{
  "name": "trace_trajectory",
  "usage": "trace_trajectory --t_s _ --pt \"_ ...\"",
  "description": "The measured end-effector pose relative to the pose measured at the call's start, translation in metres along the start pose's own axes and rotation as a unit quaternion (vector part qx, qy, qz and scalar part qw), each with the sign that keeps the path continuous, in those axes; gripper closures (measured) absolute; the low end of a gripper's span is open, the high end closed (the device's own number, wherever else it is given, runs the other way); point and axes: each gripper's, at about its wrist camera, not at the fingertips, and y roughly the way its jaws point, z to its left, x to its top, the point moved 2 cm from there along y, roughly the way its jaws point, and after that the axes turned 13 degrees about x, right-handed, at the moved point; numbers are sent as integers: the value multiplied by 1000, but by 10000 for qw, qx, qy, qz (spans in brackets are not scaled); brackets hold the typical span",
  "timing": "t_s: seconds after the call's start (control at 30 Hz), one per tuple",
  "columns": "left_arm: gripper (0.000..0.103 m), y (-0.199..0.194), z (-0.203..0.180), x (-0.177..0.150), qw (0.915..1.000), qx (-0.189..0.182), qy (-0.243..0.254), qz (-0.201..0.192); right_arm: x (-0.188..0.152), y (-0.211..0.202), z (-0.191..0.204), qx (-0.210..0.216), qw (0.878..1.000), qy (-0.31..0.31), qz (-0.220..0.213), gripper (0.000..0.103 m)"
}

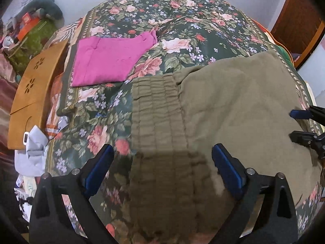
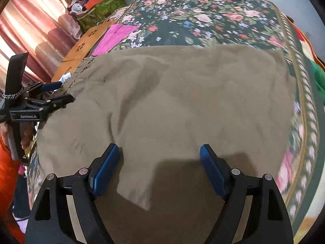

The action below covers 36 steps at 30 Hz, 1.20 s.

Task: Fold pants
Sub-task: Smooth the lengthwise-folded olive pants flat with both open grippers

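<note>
Olive pants [image 1: 233,105] lay folded, soft matte cloth, ribbed elastic waistband [image 1: 156,101], on floral quilt [image 1: 182,20], left gripper [image 1: 162,162] and right gripper [image 2: 159,158] gaped wide, empty above fabric.

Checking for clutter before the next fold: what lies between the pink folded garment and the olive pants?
Only bare floral bedspread separates the pink garment from the olive pants, seen in the left wrist view.

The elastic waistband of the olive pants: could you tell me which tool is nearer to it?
Left. The left tool hangs open right over the gathered waistband, while the right tool is open over the plain olive fabric farther along the pants.
</note>
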Motion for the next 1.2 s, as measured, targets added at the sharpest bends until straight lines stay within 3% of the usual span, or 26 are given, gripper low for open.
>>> trace_trajectory --t_s 0.6,0.77,1.03,1.2 --pt "4 -41 16 -45 9989 221 -323 -263 -69 -46 4 -648 9970 109 -404 23" --pt "4 -47 17 -59 9987 260 -338 -277 -84 -57 2 -573 9963 293 -566 23" --pt "5 -72 30 -69 9962 468 -587 -451 -78 -69 21 -668 9943 163 -821 23" --pt "5 -93 44 -67 9910 69 -1173 -634 -57 -82 49 -619 9900 -211 -1249 23"
